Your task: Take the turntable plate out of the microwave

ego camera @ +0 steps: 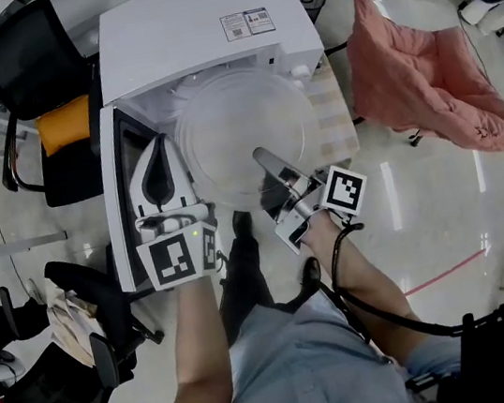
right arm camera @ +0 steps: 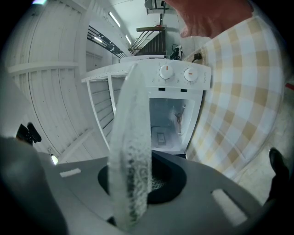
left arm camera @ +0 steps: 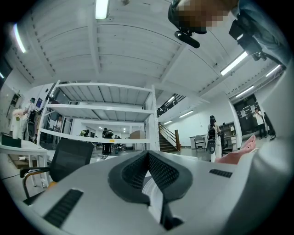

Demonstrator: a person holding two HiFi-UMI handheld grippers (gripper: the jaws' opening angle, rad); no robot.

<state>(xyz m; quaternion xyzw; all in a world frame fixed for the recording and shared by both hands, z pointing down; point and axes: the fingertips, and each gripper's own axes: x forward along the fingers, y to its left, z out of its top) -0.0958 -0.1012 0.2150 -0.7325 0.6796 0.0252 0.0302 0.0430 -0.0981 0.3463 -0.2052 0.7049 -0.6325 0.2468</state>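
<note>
Just outside the microwave's (ego camera: 206,32) open mouth, you hold the turntable plate (ego camera: 242,136) level. Your right gripper (ego camera: 264,158) is clamped narrow on its near-right rim, and your left gripper (ego camera: 161,148) looks pinched on the left rim. Extraction seems nearly done. Next, draw it nearer, keeping both grips even, toward somewhere to rest it.

The label (ego camera: 248,24) atop the microwave (ego camera: 171,52) is illegible.

The turntable plate (ego camera: 242,136) is hanging before the microwave (ego camera: 206,32), the right tool (ego camera: 261,156) gripping its near edge, the left tool (ego camera: 163,145) lying just left.
</note>
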